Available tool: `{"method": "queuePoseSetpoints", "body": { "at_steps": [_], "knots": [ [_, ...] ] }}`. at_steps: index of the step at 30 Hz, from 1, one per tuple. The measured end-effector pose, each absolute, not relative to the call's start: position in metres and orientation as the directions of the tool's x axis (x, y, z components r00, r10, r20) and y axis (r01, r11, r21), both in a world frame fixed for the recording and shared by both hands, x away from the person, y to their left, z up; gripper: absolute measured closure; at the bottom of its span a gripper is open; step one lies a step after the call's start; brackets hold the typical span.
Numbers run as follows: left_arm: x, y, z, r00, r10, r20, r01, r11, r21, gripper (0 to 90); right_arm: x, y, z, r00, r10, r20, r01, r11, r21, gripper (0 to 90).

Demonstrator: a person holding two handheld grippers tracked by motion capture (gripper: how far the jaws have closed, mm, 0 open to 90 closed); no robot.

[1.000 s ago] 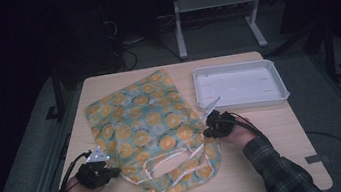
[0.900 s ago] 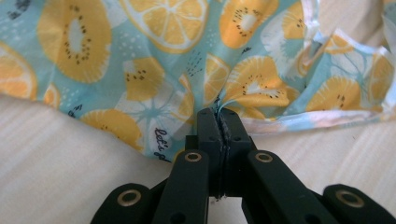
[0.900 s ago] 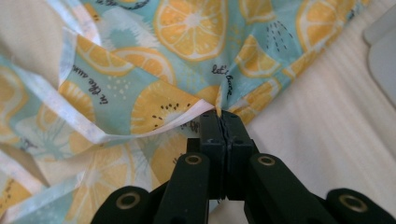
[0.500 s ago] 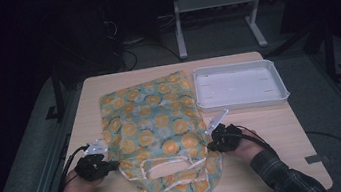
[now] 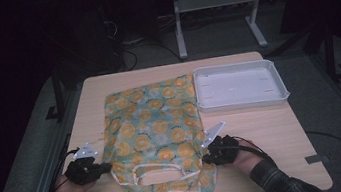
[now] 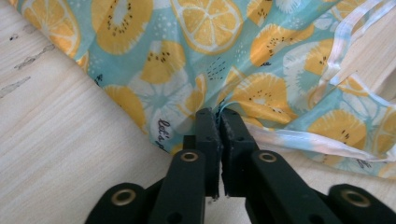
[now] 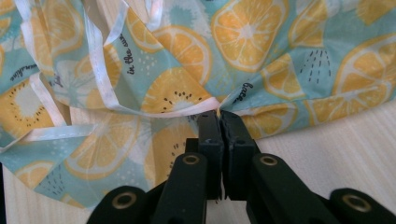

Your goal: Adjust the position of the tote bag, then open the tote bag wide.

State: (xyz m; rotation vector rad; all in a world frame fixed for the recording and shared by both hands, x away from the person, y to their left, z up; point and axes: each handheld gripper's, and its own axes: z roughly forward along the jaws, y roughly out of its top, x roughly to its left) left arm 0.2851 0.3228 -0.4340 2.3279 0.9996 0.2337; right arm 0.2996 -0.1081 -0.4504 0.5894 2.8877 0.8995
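A teal cloth bag [image 5: 155, 128] printed with orange slices lies flat on the wooden table [image 5: 274, 127], its white-edged handles toward me. My left gripper [image 5: 107, 168] pinches the bag's near-left corner. The left gripper view has the jaw tips [image 6: 218, 114] nearly together with the bag's edge [image 6: 224, 105] tucked between them. My right gripper [image 5: 208, 160] holds the near-right corner. There its jaw tips [image 7: 218, 115] grip the white hem [image 7: 187, 108]. Both pairs of jaws have just been opening a little, with the cloth still between them.
A white tray [image 5: 240, 86] with nothing in it stands at the back right of the table, just beside the bag's far right corner. Bare wood lies to the right of my right hand. Cables trail from both grippers off the near edge.
The bag has been dragged toward the near edge and turned straighter. My right gripper moved toward me with its corner; the left one stayed about where it was.
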Motion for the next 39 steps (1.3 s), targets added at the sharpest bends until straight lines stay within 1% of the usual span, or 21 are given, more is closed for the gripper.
{"method": "queuePoseSetpoints", "body": {
  "at_steps": [1, 3, 4, 5, 6, 7, 10, 11, 13, 14, 17, 18, 20, 21, 22, 26, 28, 30, 32, 35, 39],
  "knots": [
    [0.284, 0.323, -0.434, 0.700, 0.711, -0.064, 0.604, -0.542, 0.583, 78.7, 0.300, -0.110, -0.449, -0.923, 0.380, 0.054, 0.342, 0.750, 0.567, 77.0],
    [0.282, 0.324, -0.431, 0.694, 0.717, -0.062, 0.603, -0.533, 0.594, 71.8, 0.301, -0.114, -0.447, -0.919, 0.391, 0.056, 0.350, 0.741, 0.573, 67.8],
    [0.282, 0.324, -0.431, 0.694, 0.717, -0.062, 0.603, -0.533, 0.594, 68.0, 0.301, -0.114, -0.447, -0.919, 0.391, 0.056, 0.350, 0.741, 0.573, 67.8],
    [0.281, 0.326, -0.430, 0.696, 0.715, -0.062, 0.598, -0.530, 0.601, 63.7, 0.302, -0.117, -0.444, -0.911, 0.406, 0.065, 0.366, 0.728, 0.579, 58.2],
    [0.280, 0.328, -0.428, 0.696, 0.715, -0.064, 0.598, -0.528, 0.603, 63.7, 0.302, -0.117, -0.444, -0.911, 0.406, 0.065, 0.366, 0.728, 0.579, 58.2],
    [0.278, 0.329, -0.426, 0.697, 0.714, -0.070, 0.596, -0.523, 0.610, 60.4, 0.302, -0.119, -0.441, -0.906, 0.416, 0.074, 0.378, 0.720, 0.582, 55.6],
    [0.274, 0.330, -0.418, 0.707, 0.702, -0.091, 0.584, -0.505, 0.636, 50.7, 0.301, -0.126, -0.433, -0.895, 0.434, 0.106, 0.404, 0.685, 0.606, 44.5],
    [0.273, 0.329, -0.414, 0.715, 0.694, -0.087, 0.570, -0.506, 0.647, 50.7, 0.301, -0.126, -0.433, -0.895, 0.434, 0.106, 0.404, 0.685, 0.606, 44.5],
    [0.271, 0.325, -0.406, 0.729, 0.677, -0.095, 0.551, -0.499, 0.669, 48.0, 0.299, -0.124, -0.430, -0.898, 0.425, 0.113, 0.399, 0.680, 0.615, 40.5],
    [0.270, 0.321, -0.404, 0.738, 0.665, -0.113, 0.545, -0.488, 0.682, 47.1, 0.298, -0.122, -0.430, -0.903, 0.416, 0.112, 0.391, 0.682, 0.618, 39.8],
    [0.269, 0.311, -0.403, 0.763, 0.634, -0.124, 0.529, -0.504, 0.683, 43.6, 0.295, -0.115, -0.429, -0.921, 0.376, 0.105, 0.355, 0.696, 0.624, 36.6],
    [0.269, 0.306, -0.405, 0.781, 0.613, -0.119, 0.517, -0.528, 0.673, 40.9, 0.294, -0.110, -0.430, -0.934, 0.344, 0.091, 0.322, 0.708, 0.629, 34.6],
    [0.267, 0.294, -0.414, 0.803, 0.583, -0.123, 0.509, -0.563, 0.651, 39.0, 0.292, -0.105, -0.431, -0.938, 0.332, 0.097, 0.316, 0.713, 0.626, 32.6],
    [0.267, 0.294, -0.414, 0.803, 0.583, -0.123, 0.509, -0.563, 0.651, 38.0, 0.292, -0.105, -0.431, -0.938, 0.332, 0.097, 0.316, 0.713, 0.626, 32.6],
    [0.266, 0.290, -0.418, 0.813, 0.570, -0.116, 0.501, -0.584, 0.639, 38.0, 0.292, -0.102, -0.431, -0.945, 0.315, 0.089, 0.299, 0.717, 0.630, 32.0],
    [0.260, 0.280, -0.428, 0.841, 0.531, -0.103, 0.478, -0.640, 0.602, 33.0, 0.290, -0.095, -0.434, -0.956, 0.279, 0.091, 0.272, 0.724, 0.634, 29.2],
    [0.258, 0.277, -0.435, 0.853, 0.513, -0.102, 0.468, -0.661, 0.587, 31.6, 0.289, -0.091, -0.439, -0.963, 0.254, 0.091, 0.255, 0.744, 0.618, 27.2],
    [0.257, 0.276, -0.436, 0.857, 0.506, -0.100, 0.464, -0.670, 0.580, 30.9, 0.288, -0.090, -0.440, -0.964, 0.249, 0.096, 0.255, 0.748, 0.613, 26.6],
    [0.256, 0.273, -0.440, 0.860, 0.501, -0.102, 0.464, -0.681, 0.567, 28.7, 0.286, -0.090, -0.446, -0.968, 0.235, 0.088, 0.241, 0.778, 0.580, 24.1],
    [0.253, 0.271, -0.444, 0.869, 0.484, -0.100, 0.454, -0.701, 0.550, 27.3, 0.285, -0.090, -0.450, -0.969, 0.232, 0.080, 0.236, 0.794, 0.560, 22.9],
    [0.252, 0.269, -0.449, 0.873, 0.480, -0.092, 0.451, -0.718, 0.530, 25.1, 0.285, -0.088, -0.455, -0.972, 0.222, 0.079, 0.228, 0.801, 0.554, 22.9]
  ]
}}
